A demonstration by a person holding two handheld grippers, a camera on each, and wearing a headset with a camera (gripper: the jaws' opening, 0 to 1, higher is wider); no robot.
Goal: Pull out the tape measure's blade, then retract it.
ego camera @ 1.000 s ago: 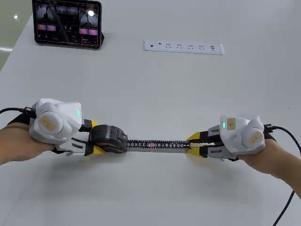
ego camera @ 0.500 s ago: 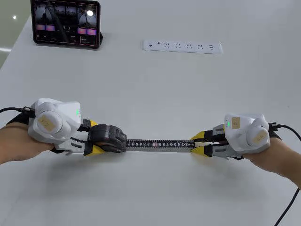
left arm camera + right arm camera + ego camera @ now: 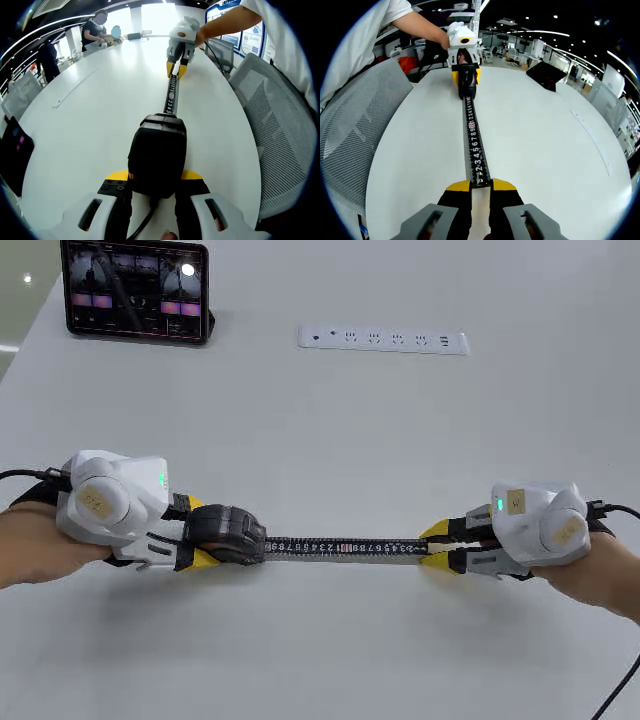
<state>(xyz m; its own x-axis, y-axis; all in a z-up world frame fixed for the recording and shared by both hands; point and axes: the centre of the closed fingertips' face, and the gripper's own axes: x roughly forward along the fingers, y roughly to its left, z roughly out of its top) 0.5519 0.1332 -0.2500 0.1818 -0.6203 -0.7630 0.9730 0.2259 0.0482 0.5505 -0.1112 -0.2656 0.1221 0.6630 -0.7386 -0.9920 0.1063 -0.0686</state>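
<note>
A black tape measure case lies on the white table, held between the yellow-tipped jaws of my left gripper. In the left gripper view the case sits right in front of the jaws. Its black blade with white numerals runs out to the right, just above the tabletop. My right gripper is shut on the blade's end. The right gripper view looks along the blade from its clamped end to the case and the left gripper.
A tablet with a lit screen stands at the far left of the table. A white power strip lies at the back centre. A grey mesh chair stands by the table's edge. People sit at the table's far end.
My right gripper has moved further right with the blade's end, drawing more blade out of the case. The left gripper and case have stayed about where they were.
</note>
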